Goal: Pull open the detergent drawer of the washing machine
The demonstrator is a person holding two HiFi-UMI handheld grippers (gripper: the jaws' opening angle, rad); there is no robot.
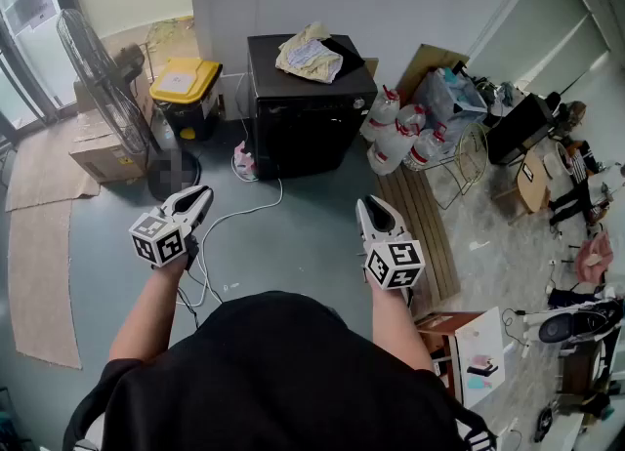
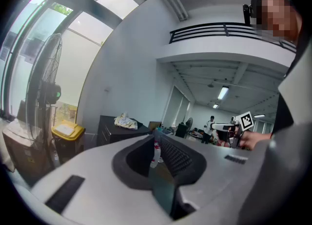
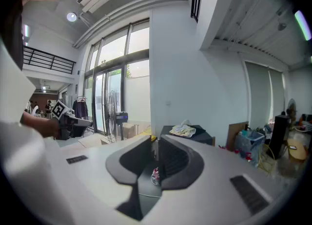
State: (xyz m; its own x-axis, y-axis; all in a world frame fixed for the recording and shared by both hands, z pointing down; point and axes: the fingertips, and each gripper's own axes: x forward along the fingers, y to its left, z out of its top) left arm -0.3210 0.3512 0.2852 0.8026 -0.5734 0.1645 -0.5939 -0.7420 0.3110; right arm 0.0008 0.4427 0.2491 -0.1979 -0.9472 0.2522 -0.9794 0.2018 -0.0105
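The washer (image 1: 298, 107) is a black box at upper centre of the head view, against the white wall, with a crumpled cloth (image 1: 311, 54) on its lid. Its front is dark, and the drawer cannot be picked out on it.

Both claws are held out in mid frame, well short of the washer and touching nothing. The left claw (image 1: 200, 195) sits at centre left and points up and right. In its own view its 2 jaws (image 2: 156, 134) are pressed together with nothing between them, and the washer (image 2: 117, 130) shows small at left of centre. The right claw (image 1: 374, 207) sits at centre right and points up. In its own view its jaws (image 3: 155, 143) also stand together at the tips and hold nothing, with the washer (image 3: 195, 134) just right of centre.

A fan (image 1: 103, 78) stands at upper left, with a yellow-lidded bin (image 1: 186, 83) between it and the washer. White bottles (image 1: 395, 132) cluster just right of the washer. A white cable (image 1: 244, 210) trails across the floor below it.
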